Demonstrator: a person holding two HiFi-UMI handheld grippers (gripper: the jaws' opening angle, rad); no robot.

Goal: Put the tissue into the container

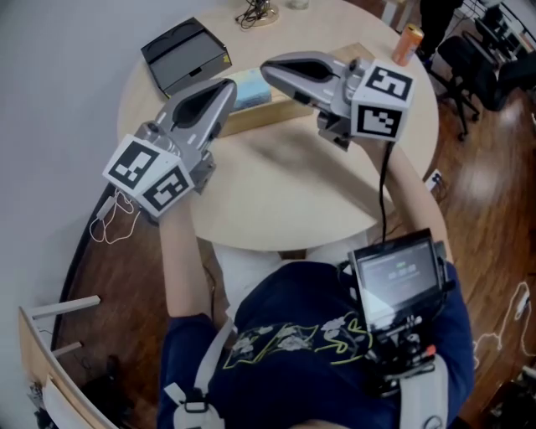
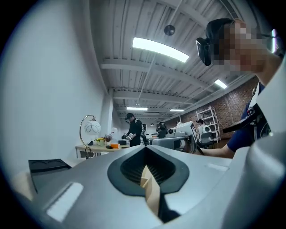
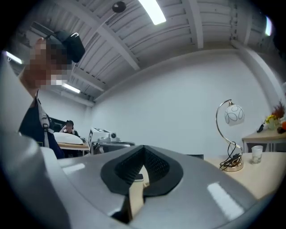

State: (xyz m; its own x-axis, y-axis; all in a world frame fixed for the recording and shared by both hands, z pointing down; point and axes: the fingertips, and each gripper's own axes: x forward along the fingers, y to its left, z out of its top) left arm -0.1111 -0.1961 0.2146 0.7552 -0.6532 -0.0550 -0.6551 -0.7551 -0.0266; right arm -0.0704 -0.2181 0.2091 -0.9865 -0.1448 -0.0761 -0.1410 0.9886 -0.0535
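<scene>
A pale blue tissue pack (image 1: 249, 88) lies on a flat wooden tray (image 1: 289, 109) at the far side of the round table (image 1: 293, 193). A dark grey box (image 1: 185, 54) with a sunken top sits at the far left, also seen low in the left gripper view as the dark grey box (image 2: 47, 166). My left gripper (image 1: 228, 86) is held above the table, its tip just left of the tissue pack, shut with nothing in it. My right gripper (image 1: 266, 71) points left, its tip just right of the pack, also shut and empty. The left gripper (image 2: 145, 150) and the right gripper (image 3: 144, 150) show their pads touching.
An orange bottle (image 1: 408, 43) stands at the table's far right edge. A lamp base with its cable (image 1: 256, 12) is at the far edge; the lamp (image 3: 232, 134) and a cup (image 3: 256, 154) show in the right gripper view. People (image 2: 133, 129) stand at a distant table.
</scene>
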